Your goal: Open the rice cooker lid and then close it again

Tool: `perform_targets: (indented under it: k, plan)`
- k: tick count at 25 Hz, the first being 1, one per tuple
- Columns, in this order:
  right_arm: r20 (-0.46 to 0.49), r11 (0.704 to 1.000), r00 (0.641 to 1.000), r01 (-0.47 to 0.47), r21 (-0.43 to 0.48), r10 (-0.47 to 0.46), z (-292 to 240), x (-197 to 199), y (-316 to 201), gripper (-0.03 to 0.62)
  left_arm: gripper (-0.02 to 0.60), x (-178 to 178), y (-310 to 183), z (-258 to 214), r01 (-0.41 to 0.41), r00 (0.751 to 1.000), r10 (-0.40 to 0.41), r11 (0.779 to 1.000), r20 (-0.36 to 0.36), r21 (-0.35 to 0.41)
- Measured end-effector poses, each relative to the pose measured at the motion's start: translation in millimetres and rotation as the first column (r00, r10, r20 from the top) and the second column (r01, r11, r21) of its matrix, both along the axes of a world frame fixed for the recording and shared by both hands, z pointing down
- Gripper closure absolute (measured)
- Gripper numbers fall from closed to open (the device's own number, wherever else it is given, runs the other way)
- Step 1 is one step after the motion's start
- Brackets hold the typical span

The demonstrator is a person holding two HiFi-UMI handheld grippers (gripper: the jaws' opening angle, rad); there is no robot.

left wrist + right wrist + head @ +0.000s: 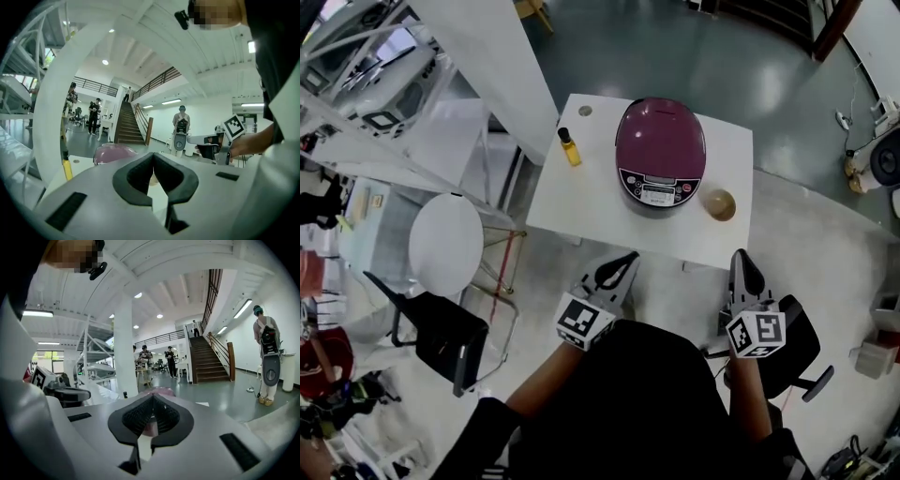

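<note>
Two grey-shelled grippers with black ribbed pads hover just short of the square white table (581, 202). The left gripper (629, 256) and right gripper (741, 255) each have jaws pressed together on nothing. The rounded, glossy maroon rice cooker (661, 150) sits on the table, lid down, between a slim yellow bottle (570, 147) and a round tan bowl (719, 204)

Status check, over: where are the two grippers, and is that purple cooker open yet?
Left gripper, right gripper: both shut, empty, short of the table. Rice cooker lid down. Yellow bottle, small bowl beside it, not in the way.
</note>
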State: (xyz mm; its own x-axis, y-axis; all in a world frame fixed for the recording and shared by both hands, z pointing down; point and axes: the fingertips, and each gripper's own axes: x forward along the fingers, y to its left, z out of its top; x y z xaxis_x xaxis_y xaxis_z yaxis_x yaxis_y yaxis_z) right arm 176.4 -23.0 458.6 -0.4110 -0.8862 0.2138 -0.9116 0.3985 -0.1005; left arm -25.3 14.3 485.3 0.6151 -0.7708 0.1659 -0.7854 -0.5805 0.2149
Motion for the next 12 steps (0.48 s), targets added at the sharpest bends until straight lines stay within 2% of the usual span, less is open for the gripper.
perform_targets:
  k: [4,8,12]
  plan:
    - [-0.057,0.999,0.998,0.042,0.023,-0.04,4,20,61,0.594,0.578,27,50,-2,0.002,1.0,-0.002,1.0,-0.002,0.011]
    - [-0.046,0.998,0.997,0.059,0.025,-0.058,1,41,120,0.594,0.578,44,112,-6,0.05,0.999,-0.05,0.999,-0.014,-0.011]
    - [-0.043,0.999,0.998,0.048,0.022,-0.047,0,62,162,0.594,0.578,52,151,-10,0.092,0.996,-0.092,0.996,0.003,0.003]
